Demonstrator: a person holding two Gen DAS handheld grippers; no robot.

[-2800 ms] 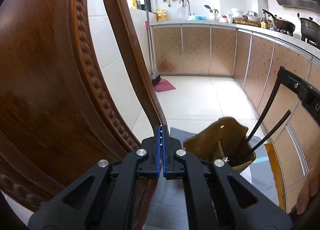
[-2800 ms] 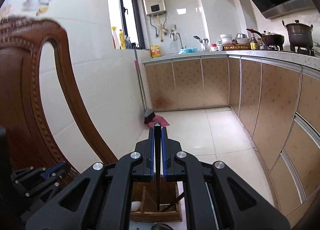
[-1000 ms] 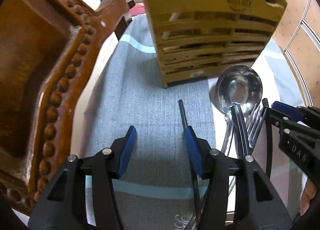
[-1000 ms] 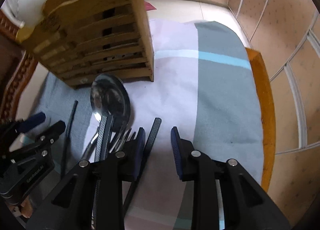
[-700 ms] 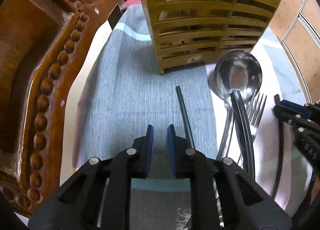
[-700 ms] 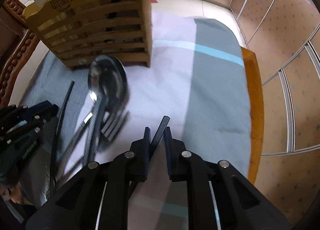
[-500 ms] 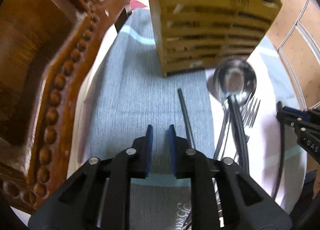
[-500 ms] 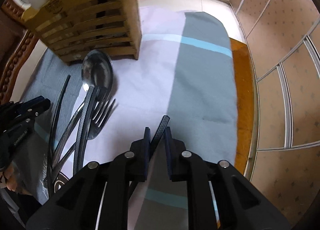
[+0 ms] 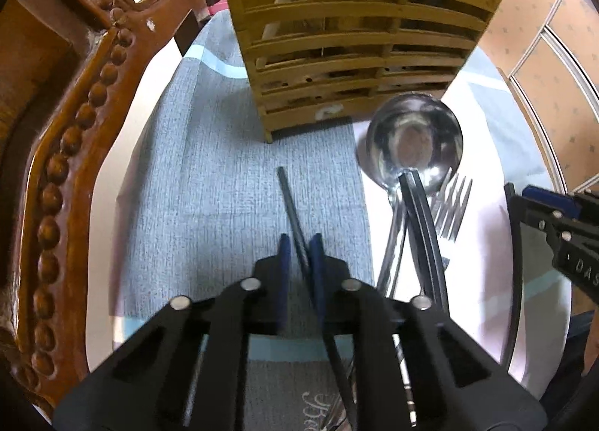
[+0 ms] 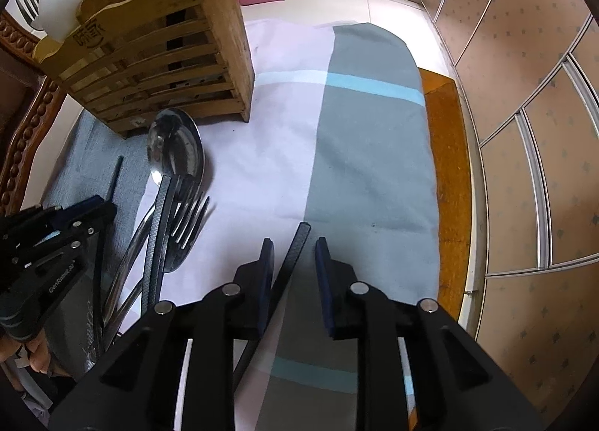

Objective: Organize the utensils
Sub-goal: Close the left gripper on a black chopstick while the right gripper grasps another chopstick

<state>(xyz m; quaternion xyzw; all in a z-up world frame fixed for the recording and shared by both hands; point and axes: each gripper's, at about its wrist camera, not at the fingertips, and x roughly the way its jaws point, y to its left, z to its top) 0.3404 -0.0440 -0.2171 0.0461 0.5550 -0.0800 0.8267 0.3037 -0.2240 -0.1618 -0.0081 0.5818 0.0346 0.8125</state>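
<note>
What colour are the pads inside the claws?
Blue pads, seen best in the right wrist view.

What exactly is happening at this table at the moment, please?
A person is sorting cutlery into a wooden utensil holder. The left hand-held gripper is closing on a black chopstick lying on the tablecloth. The right hand-held gripper is opening around another black chopstick. A ladle and fork lie between them.

Chopstick (image 9: 290,199) lower end hidden behind left gripper (image 9: 299,243) fingers.
</note>
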